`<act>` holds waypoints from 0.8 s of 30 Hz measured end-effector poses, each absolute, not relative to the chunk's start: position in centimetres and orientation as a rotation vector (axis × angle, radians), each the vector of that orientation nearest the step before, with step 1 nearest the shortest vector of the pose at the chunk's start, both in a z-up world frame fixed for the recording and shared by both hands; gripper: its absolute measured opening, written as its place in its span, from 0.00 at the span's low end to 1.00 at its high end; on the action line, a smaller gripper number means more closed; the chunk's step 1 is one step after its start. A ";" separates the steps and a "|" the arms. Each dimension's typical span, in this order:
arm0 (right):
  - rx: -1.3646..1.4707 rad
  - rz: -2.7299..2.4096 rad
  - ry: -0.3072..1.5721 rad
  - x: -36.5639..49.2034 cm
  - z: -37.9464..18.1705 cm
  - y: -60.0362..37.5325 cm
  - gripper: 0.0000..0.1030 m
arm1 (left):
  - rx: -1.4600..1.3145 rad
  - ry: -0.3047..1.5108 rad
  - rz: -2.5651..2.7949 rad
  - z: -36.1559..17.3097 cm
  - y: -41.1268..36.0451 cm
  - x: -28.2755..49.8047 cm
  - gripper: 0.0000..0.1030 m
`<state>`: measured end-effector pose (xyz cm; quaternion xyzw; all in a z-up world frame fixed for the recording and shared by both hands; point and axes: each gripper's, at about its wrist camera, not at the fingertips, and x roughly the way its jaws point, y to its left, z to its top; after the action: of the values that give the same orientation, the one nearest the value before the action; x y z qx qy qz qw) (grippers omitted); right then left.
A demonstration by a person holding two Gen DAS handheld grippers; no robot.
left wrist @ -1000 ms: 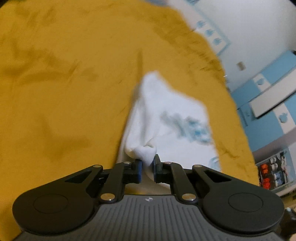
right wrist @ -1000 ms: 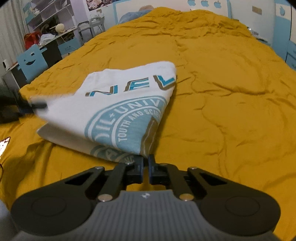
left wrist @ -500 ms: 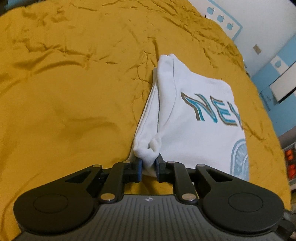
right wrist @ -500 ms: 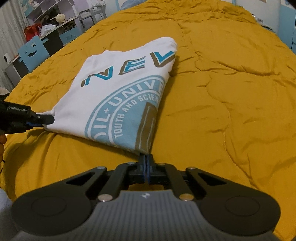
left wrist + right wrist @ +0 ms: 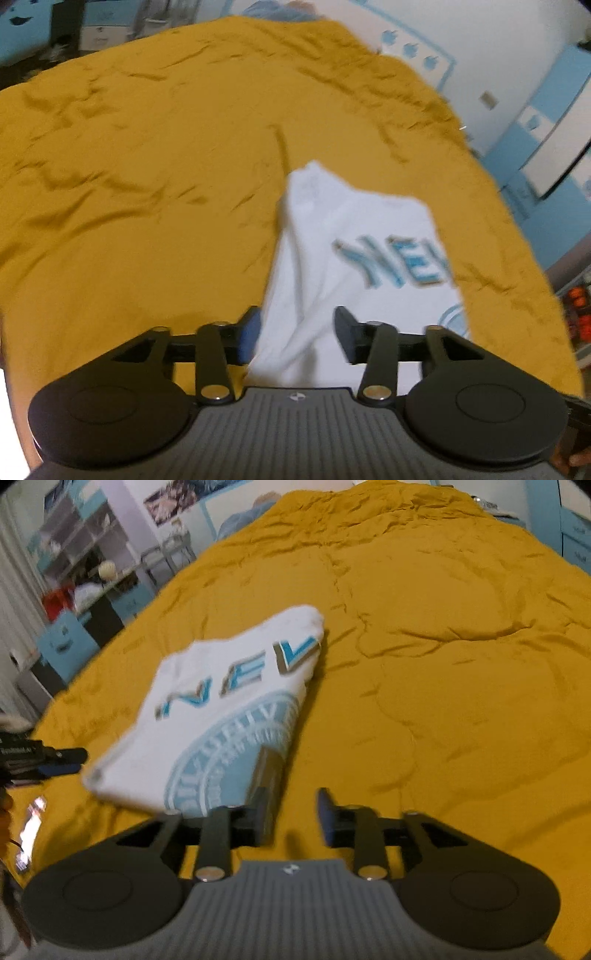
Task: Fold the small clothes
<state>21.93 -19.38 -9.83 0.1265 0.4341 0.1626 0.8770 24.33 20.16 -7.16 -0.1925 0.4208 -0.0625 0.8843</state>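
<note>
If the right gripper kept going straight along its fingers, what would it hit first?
Probably the yellow bedspread: between the opening fingers of the right gripper lies only bare cover. The folded white T-shirt sits just left of that line, though depth is unclear.

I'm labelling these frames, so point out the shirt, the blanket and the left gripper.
shirt point(image 5: 221, 716), right wrist view, printed front.
blanket point(image 5: 443, 664), right wrist view, bare wrinkled part.
left gripper point(image 5: 295, 334), left wrist view, between its opening fingertips.
</note>
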 end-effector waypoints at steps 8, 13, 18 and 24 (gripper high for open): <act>0.492 0.371 0.928 25.8 -11.1 -20.0 0.56 | -0.566 0.874 -0.257 -10.7 22.2 30.2 0.80; 0.573 0.388 0.959 28.9 -12.9 -20.2 0.56 | -0.680 0.937 -0.316 -14.0 23.5 34.5 0.80; 0.701 0.379 0.980 33.3 -15.3 -20.7 0.56 | -0.736 0.984 -0.364 -16.9 23.6 38.7 0.80; 0.825 0.408 0.989 39.1 -17.9 -20.7 0.56 | -0.855 0.971 -0.425 -18.8 24.4 42.8 0.67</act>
<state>39.11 -20.70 -17.89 0.3817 0.4577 0.1888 0.7805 42.75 24.41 -18.85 -0.3953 0.4490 -0.1964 0.7769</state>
